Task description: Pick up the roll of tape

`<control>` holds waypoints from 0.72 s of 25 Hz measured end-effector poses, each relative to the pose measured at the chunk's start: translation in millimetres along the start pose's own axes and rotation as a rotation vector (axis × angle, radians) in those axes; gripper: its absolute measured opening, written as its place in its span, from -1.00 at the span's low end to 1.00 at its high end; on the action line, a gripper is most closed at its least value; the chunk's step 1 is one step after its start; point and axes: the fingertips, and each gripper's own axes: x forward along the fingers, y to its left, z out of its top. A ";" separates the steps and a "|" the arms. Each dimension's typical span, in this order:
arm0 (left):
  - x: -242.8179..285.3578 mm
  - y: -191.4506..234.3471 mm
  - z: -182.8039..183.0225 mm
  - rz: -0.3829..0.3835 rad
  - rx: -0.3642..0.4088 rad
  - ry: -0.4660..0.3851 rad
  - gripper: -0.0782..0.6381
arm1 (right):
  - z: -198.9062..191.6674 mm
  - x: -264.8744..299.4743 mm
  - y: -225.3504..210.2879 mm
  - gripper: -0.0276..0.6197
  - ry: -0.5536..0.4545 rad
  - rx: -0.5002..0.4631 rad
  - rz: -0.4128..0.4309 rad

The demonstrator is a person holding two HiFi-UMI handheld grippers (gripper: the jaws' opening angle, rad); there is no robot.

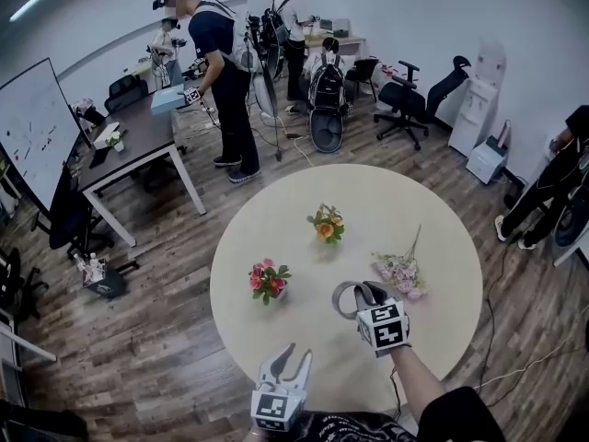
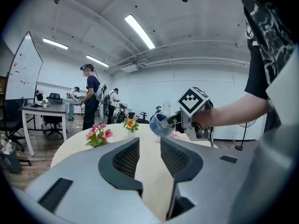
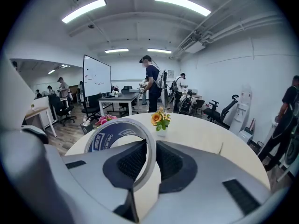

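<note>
The roll of tape (image 3: 122, 135), a white ring with a blue printed core, stands on edge between the jaws of my right gripper (image 3: 150, 158), which is shut on its band. In the head view the right gripper (image 1: 357, 295) holds the tape roll (image 1: 341, 300) above the round beige table (image 1: 276, 219), right of centre. From the left gripper view, the tape roll (image 2: 158, 124) hangs off the table in the right gripper (image 2: 174, 121). My left gripper (image 1: 296, 357) hovers at the table's near edge, open with nothing between its fingers (image 2: 127, 158).
An orange flower pot (image 1: 326, 223) sits mid-table, a pink and red posy (image 1: 268, 280) to the left, and a pale pink bouquet (image 1: 399, 270) lies to the right. Beyond the table stand people (image 1: 221, 72), a desk (image 1: 138, 141), office chairs (image 1: 405, 99) and a whiteboard (image 1: 32, 127).
</note>
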 end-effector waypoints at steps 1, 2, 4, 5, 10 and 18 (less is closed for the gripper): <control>-1.2 -1.5 -0.1 -0.003 0.005 -0.005 -0.34 | 0.0 -6.9 -0.4 -0.69 -0.010 0.012 -0.006; -2.6 -3.3 0.6 -0.007 0.007 -0.007 -0.34 | 0.1 -13.5 -0.6 -0.69 -0.019 0.021 -0.012; -6.4 -7.5 1.2 -0.017 0.007 -0.004 -0.34 | 0.3 -26.7 0.1 -0.69 -0.035 0.030 -0.026; -8.4 -9.1 0.2 -0.020 0.009 -0.001 -0.34 | 0.5 -33.7 0.5 -0.69 -0.043 0.032 -0.033; -14.9 -15.4 5.3 -0.025 0.010 -0.016 -0.34 | 3.4 -69.1 2.9 -0.69 -0.097 0.050 -0.064; -18.5 -25.1 3.4 -0.059 -0.001 -0.032 -0.34 | -5.7 -115.2 7.6 -0.69 -0.154 0.065 -0.114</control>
